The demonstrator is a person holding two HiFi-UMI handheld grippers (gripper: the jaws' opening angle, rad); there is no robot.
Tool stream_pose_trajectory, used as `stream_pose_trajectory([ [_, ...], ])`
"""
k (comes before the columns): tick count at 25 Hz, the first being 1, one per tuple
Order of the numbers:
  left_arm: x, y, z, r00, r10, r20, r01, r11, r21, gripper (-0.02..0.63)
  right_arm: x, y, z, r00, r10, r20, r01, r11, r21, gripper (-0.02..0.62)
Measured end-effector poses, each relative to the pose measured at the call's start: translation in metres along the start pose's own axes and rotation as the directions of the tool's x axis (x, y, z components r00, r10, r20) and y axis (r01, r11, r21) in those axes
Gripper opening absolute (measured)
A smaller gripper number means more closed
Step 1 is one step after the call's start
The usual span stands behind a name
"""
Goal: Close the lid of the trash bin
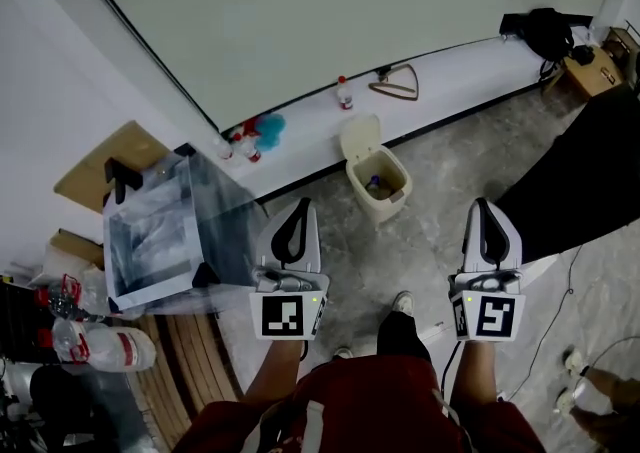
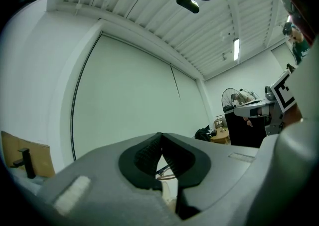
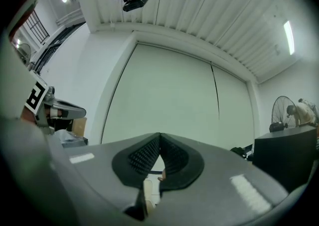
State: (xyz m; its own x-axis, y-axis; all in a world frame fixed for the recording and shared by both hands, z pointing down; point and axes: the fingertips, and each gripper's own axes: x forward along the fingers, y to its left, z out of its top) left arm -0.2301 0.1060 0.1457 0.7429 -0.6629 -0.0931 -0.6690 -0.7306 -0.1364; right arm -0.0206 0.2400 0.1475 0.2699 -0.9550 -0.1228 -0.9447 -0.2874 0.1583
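Observation:
A small cream trash bin stands on the grey floor by the white ledge, its lid tipped up and back, with a bit of rubbish inside. My left gripper is shut and empty, short of the bin on its near left. My right gripper is also shut and empty, off to the bin's right. In the left gripper view the tips meet, with a sliver of the bin below them. The right gripper view shows the same closed tips held level toward the white wall.
A clear plastic box sits at the left over wooden slats. On the white ledge lie a bottle, a wooden hanger and colourful toys. A black cabinet stands at the right. My shoes are on the floor below.

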Motion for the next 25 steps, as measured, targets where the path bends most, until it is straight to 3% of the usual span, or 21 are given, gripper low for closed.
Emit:
stream_pose_trajectory([
  [14,0.116,-0.056,0.003,1.000,0.018,-0.023,-0.017,0.999,0.036,-0.003,0.079,-0.104,-0.025,0.998,0.063,0.003,-0.063,0.997,0.033,-0.001],
  [25,0.153,-0.062,-0.012,0.996,0.067,-0.062,-0.063,0.996,0.061,-0.003,0.117,-0.122,-0.052,0.992,0.129,-0.003,-0.129,0.991,0.044,0.000],
])
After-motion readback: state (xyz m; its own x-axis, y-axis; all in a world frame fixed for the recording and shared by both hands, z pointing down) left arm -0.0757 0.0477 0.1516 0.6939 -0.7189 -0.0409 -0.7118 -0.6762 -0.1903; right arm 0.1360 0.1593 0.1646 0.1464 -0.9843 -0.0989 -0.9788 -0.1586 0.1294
